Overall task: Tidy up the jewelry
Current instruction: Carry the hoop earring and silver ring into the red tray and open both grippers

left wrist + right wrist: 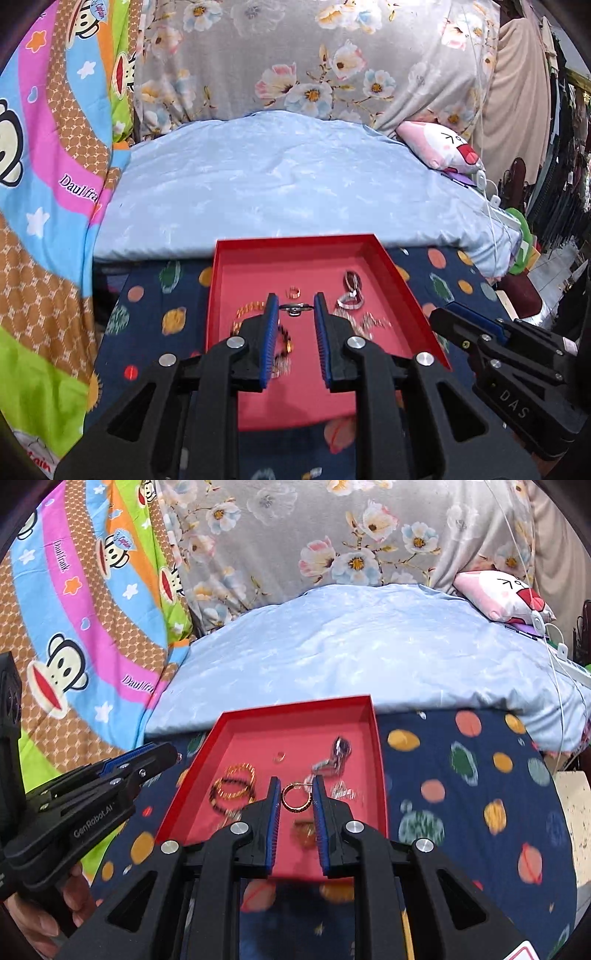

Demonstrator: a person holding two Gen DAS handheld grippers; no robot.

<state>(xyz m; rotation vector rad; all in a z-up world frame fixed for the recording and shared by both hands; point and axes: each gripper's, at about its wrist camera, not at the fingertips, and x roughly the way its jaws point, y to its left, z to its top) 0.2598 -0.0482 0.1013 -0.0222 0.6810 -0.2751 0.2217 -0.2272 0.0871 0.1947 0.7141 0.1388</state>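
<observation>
A red tray [402,280] [378,760] lies on a dark blue spotted cloth and holds several pieces of jewelry. My left gripper [294,302] is shut on a thin silver hoop [294,307] held edge-on above the tray. My right gripper [295,786] is shut on a gold hoop earring [295,797] above the tray. In the tray lie gold bangles [236,782] [249,310], a small gold ring [293,291] [279,756], silver pieces [349,301] [327,764] and a dark ring [351,278] [340,746].
The blue spotted cloth [461,805] lies on a bed with a pale blue pillow [277,192] behind the tray. A cartoon blanket [44,206] is at left, a pink plush [443,147] and white cables at right. The other gripper flanks the tray in each view.
</observation>
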